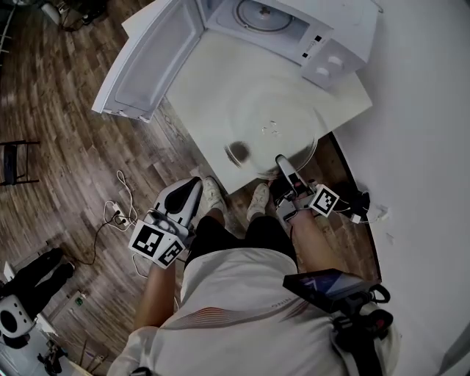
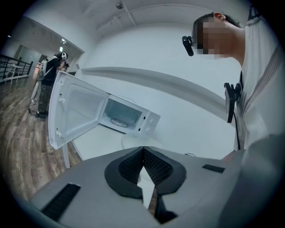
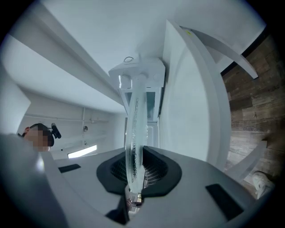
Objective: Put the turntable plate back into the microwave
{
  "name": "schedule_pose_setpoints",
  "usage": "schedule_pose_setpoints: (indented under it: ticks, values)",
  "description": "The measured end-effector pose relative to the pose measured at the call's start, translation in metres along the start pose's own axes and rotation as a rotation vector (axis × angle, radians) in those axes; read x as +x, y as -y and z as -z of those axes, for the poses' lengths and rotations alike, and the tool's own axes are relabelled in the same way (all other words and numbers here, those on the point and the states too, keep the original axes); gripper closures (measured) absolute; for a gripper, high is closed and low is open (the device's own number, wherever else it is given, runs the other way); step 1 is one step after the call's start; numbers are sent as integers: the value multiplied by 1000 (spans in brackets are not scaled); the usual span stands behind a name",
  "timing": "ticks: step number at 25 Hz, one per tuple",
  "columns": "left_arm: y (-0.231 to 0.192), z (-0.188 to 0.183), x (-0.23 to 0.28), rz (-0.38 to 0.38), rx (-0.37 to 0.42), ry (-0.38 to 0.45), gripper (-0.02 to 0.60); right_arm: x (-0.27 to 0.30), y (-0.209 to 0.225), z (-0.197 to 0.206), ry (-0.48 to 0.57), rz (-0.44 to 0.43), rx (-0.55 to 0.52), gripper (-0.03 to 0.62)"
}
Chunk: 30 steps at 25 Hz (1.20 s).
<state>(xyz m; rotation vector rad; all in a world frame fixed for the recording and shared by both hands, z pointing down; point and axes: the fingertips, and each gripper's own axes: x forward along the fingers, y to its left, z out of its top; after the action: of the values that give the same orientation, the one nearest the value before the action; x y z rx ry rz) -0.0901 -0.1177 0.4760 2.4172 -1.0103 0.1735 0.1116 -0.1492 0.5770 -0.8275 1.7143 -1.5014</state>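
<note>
The clear glass turntable plate (image 1: pixel 272 126) hangs level over the white table (image 1: pixel 202 81), in front of the microwave (image 1: pixel 345 44). My right gripper (image 1: pixel 282 166) is shut on the plate's near rim. In the right gripper view the plate (image 3: pixel 132 133) stands edge-on between the pads, with the microwave (image 3: pixel 139 82) behind it. The microwave door (image 1: pixel 147 62) is swung wide open to the left, and the roller ring (image 1: pixel 263 15) lies in the cavity. My left gripper (image 1: pixel 189 192) is off the table's near left corner, shut and holding nothing (image 2: pixel 143 150). It looks toward the open microwave (image 2: pixel 127 116).
A wall runs along the right side of the table. Cables and a power strip (image 1: pixel 117 214) lie on the wood floor at the left, with a black chair (image 1: pixel 16 161) further left. A person (image 2: pixel 49 82) stands far behind the open door (image 2: pixel 73 111).
</note>
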Motion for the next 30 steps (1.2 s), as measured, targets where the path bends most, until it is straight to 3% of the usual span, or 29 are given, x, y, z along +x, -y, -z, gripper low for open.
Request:
schedule_pose_setpoints:
  ticks: [7, 15, 30]
  values:
    - [-25, -35, -11, 72, 41, 46, 571, 52, -39, 0, 69, -14, -41, 565]
    - [-62, -63, -28, 125, 60, 82, 571, 115, -53, -1, 148, -7, -46, 565]
    - [-100, -74, -7, -2, 29, 95, 571, 221, -3, -61, 216, 25, 3, 565]
